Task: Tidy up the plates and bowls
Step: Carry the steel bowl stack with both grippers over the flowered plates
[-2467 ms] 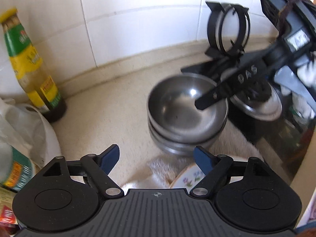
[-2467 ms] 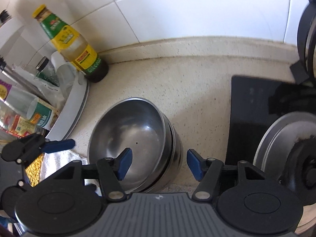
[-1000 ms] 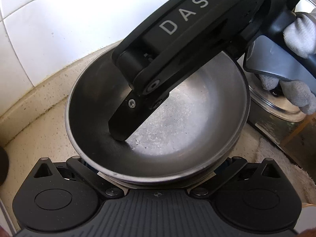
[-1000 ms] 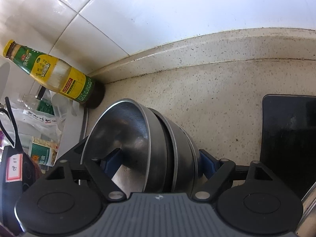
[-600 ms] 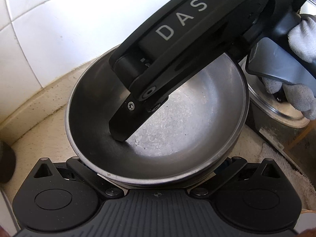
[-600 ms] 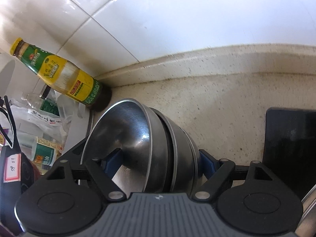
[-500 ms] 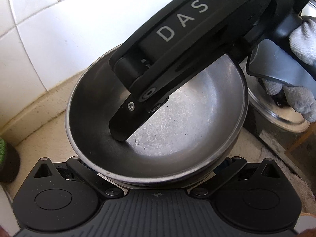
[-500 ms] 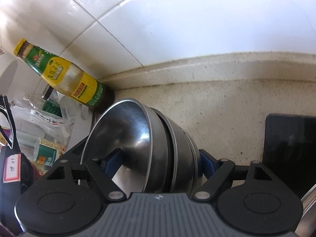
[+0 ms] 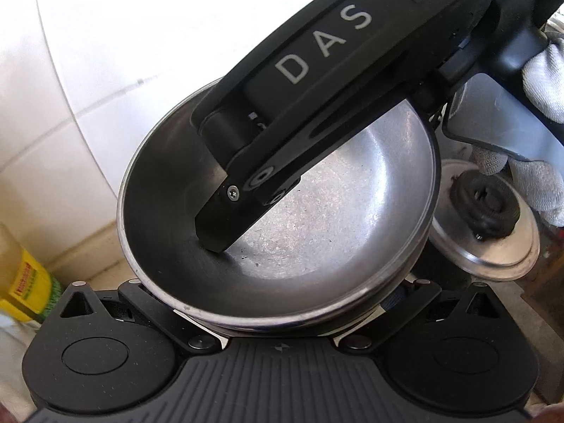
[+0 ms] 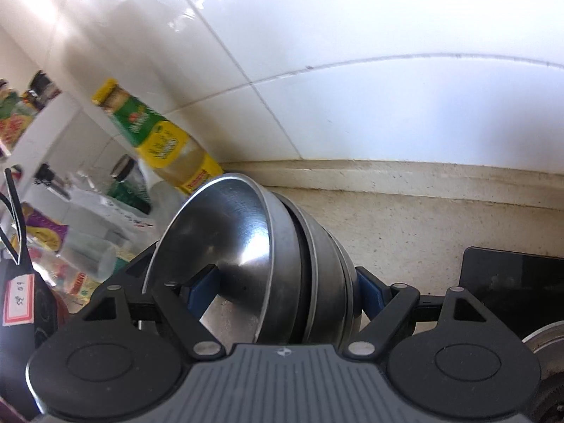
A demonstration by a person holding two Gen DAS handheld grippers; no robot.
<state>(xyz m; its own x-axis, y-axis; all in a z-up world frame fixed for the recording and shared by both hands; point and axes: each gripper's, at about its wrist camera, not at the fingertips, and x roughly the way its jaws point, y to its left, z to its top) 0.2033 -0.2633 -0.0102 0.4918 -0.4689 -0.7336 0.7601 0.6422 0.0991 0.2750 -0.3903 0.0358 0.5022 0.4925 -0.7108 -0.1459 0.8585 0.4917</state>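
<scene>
A stack of nested steel bowls (image 9: 317, 232) fills the left wrist view, held up off the counter. My left gripper (image 9: 282, 317) grips it from below its near rim; its fingertips are hidden under the bowls. My right gripper (image 10: 278, 285) is shut on the stack's wall (image 10: 310, 264), one blue finger (image 10: 202, 287) inside the top bowl, the other (image 10: 366, 287) outside. Its black finger (image 9: 246, 208) reaches down into the bowl in the left wrist view.
A sauce bottle with a yellow and green label (image 10: 158, 141) stands by the tiled wall, also at the left edge of the left wrist view (image 9: 24, 282). Bags and jars (image 10: 70, 232) crowd the left. A pot lid (image 9: 486, 243) and black hob (image 10: 511, 278) lie right.
Both grippers closed in on the bowl stack and lifted it off the counter. In the last half second it has risen further and the view has tilted toward the wall.
</scene>
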